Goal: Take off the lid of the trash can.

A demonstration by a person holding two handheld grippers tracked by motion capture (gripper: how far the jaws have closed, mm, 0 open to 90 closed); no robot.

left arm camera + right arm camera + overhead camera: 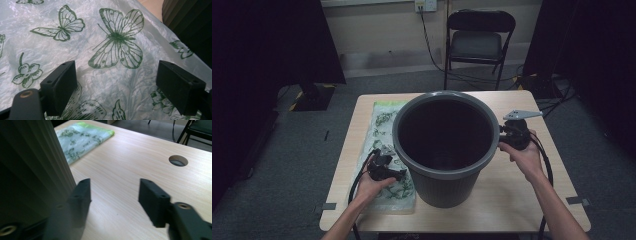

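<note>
Butterfly-print bag (110,50) lies flat on the surface (512,195), directly beneath the left claw (115,82), whose jaws are released. Right claw (113,197), also released, stands beside the bin (444,150).

A light wooden table (512,195) stands on grey carpet and carries two things. A large grey ribbed bin (444,150) sits upright near its middle. Just beside it, along the table's left side, lies a folded clear plastic bag (384,125) printed with green butterflies and flowers. A round cable hole (178,160) opens in the tabletop.
</note>
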